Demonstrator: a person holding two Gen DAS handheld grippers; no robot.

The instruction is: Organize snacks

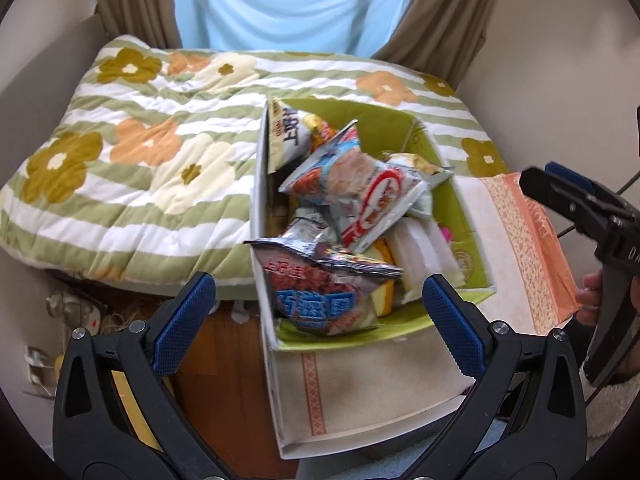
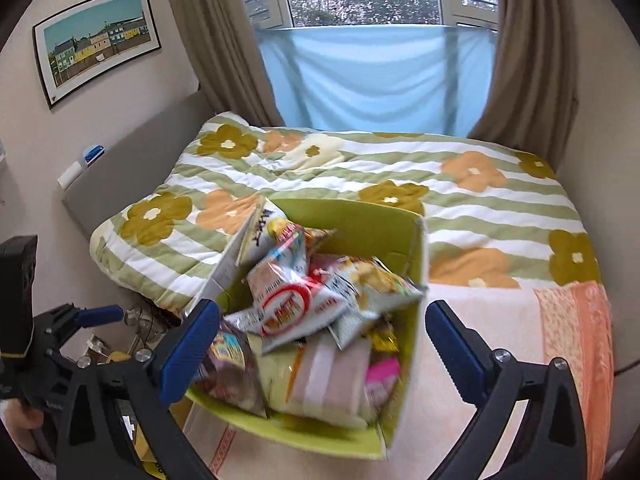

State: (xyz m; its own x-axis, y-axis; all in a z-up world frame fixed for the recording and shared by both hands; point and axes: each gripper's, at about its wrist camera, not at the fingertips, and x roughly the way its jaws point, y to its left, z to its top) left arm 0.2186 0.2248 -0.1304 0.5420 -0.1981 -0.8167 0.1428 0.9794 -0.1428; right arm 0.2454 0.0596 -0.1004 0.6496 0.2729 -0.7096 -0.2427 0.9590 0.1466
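A box (image 1: 452, 184) with a green inside stands open on a pale cloth (image 1: 380, 384) at the near edge of the bed, its flaps up, and it is heaped with snack packets. On top lies a white packet with a red ring (image 1: 380, 208), tilted, resting on the others; under its upper end sits a packet with pale round crackers printed on it (image 1: 340, 168). A cream bag with dark lettering (image 1: 288, 132) leans against the far left wall of the box. At the near wall a dark, crinkled bag with blue characters (image 1: 320, 296) stands against the rim, its top edge above it. Beneath these show a pale wrapped pack (image 2: 332, 384), a pink wrapper (image 2: 384, 376) by the right wall and a speckled bag (image 2: 376, 280) reaching over that wall. The left gripper (image 1: 318, 324) hangs over the near end of the box, jaws spread wide, nothing between them. The right gripper (image 2: 320, 348) is likewise released, its fingers either side of the box and clear of the packets. The flowered quilt (image 1: 120, 152) lies beside the box.
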